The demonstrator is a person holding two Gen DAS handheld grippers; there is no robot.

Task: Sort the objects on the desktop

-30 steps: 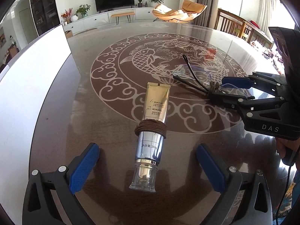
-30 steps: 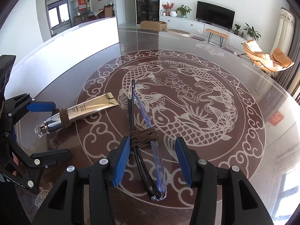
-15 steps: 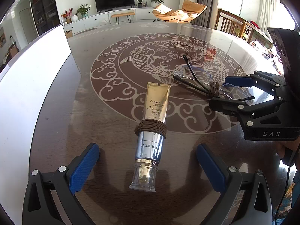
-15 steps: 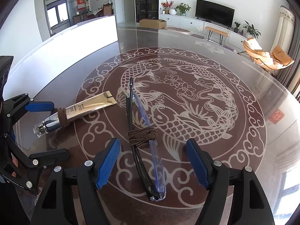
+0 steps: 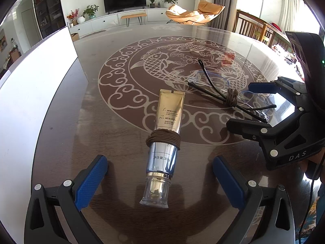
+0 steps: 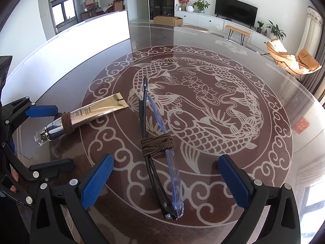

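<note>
A gold and silver cosmetic tube [image 5: 165, 138] with a clear cap and a brown cord wound around it lies on the table, cap end between the wide-open fingers of my left gripper [image 5: 160, 180]. The tube also shows in the right wrist view [image 6: 81, 118]. Folded glasses [image 6: 160, 150] with a black frame and clear blue lenses, bound by a brown cord, lie between the open fingers of my right gripper [image 6: 166, 179]. In the left wrist view the glasses [image 5: 225, 95] lie at the right, with the right gripper [image 5: 256, 103] around their near end.
The round dark table [image 6: 223, 101] has a glass top with a white fish pattern. A white board [image 5: 30, 93] stands along its left edge. A small red reflection [image 5: 228, 58] shows on the glass. Chairs and a TV cabinet stand beyond the table.
My right gripper has opened from close around the glasses to wide and drawn back slightly. The glasses stay on the table. My left gripper and the tube have not moved.
</note>
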